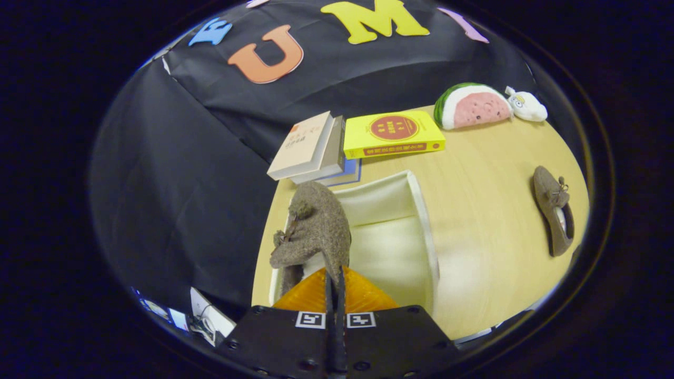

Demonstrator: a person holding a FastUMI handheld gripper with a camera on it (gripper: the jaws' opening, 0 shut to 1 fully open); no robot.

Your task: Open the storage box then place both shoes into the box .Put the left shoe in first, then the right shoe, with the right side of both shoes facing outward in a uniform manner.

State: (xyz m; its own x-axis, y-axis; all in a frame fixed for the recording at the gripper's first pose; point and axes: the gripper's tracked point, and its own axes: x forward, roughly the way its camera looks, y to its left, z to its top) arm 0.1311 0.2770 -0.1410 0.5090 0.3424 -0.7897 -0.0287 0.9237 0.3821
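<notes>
My gripper [335,273] is shut on a brown fuzzy shoe [315,226], pinching its heel edge between both fingers. The shoe hangs toe-forward with its little bow showing on the left, held over the left part of the open white storage box [421,226]. The box sits on the wooden table just ahead of the fingers, its pale inside showing. The second brown shoe [553,210] lies on the table far to the right of the box, apart from it.
Beyond the box lie a stack of books [310,150] and a yellow book [392,134]. A watermelon-slice plush [471,105] and a small white plush [526,105] rest at the table's far edge. Bare wooden table [489,173] spreads between box and second shoe.
</notes>
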